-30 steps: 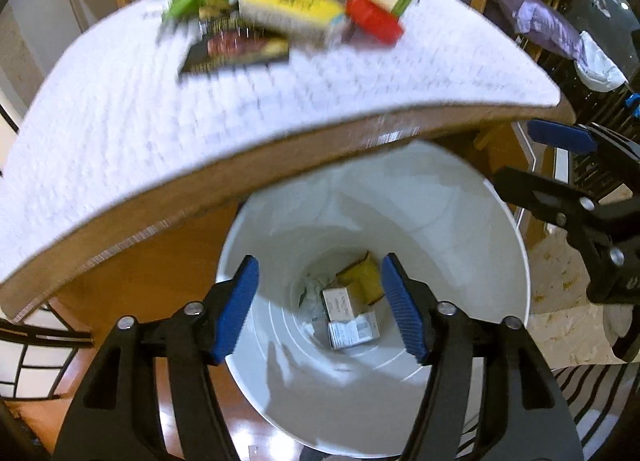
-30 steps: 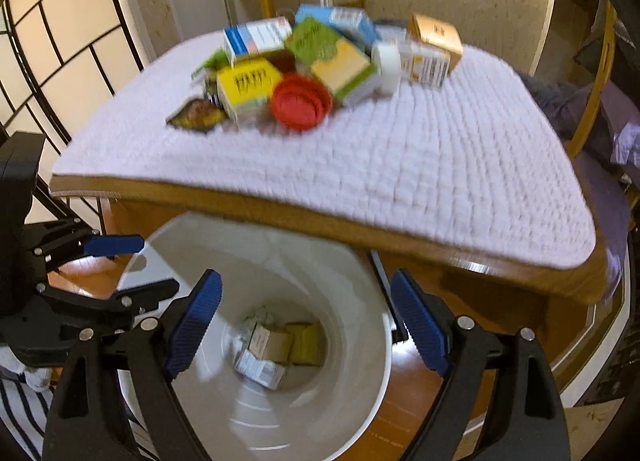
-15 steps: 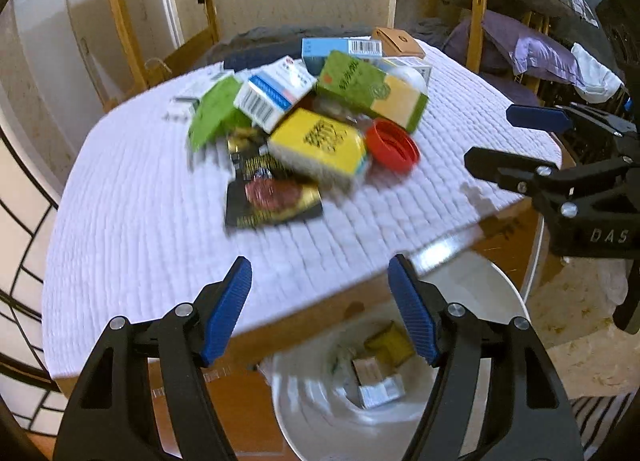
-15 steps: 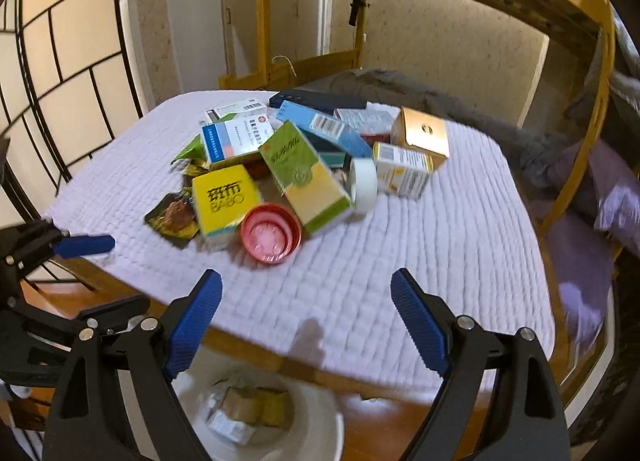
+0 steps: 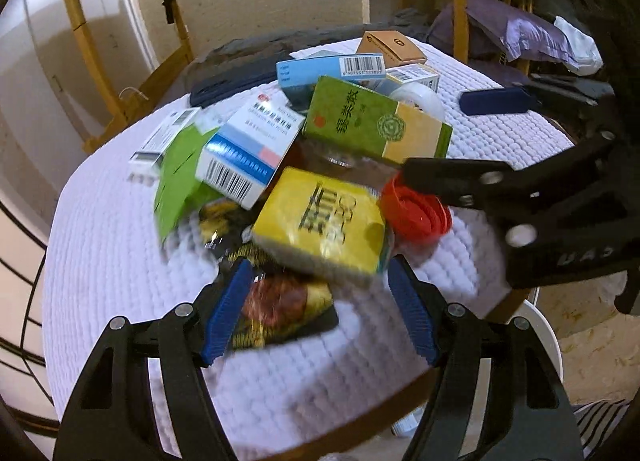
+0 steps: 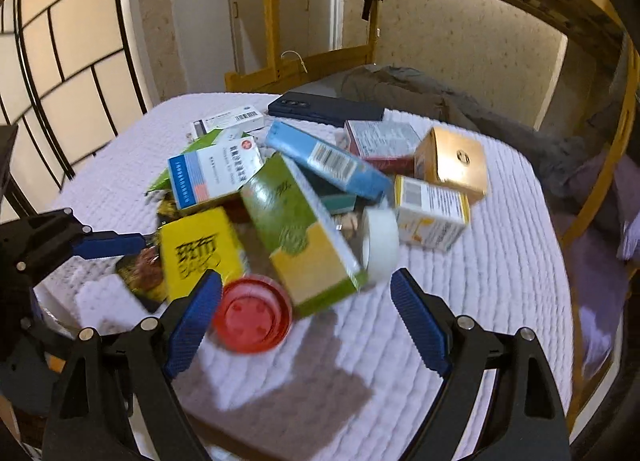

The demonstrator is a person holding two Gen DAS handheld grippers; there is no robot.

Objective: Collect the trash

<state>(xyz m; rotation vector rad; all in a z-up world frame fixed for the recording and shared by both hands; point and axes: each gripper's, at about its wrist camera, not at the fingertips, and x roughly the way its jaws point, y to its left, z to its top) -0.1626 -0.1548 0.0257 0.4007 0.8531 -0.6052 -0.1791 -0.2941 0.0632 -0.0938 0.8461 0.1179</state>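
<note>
The yellow box (image 5: 320, 221) bore large black Chinese characters, blurred. The green box (image 5: 372, 121) carried yellow Chinese characters. The blue box (image 5: 332, 69) showed a barcode, its digits too small to read.

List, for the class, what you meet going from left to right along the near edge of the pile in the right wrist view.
Dark snack packet → yellow box → red lid → green and yellow box → white tape roll.
</note>
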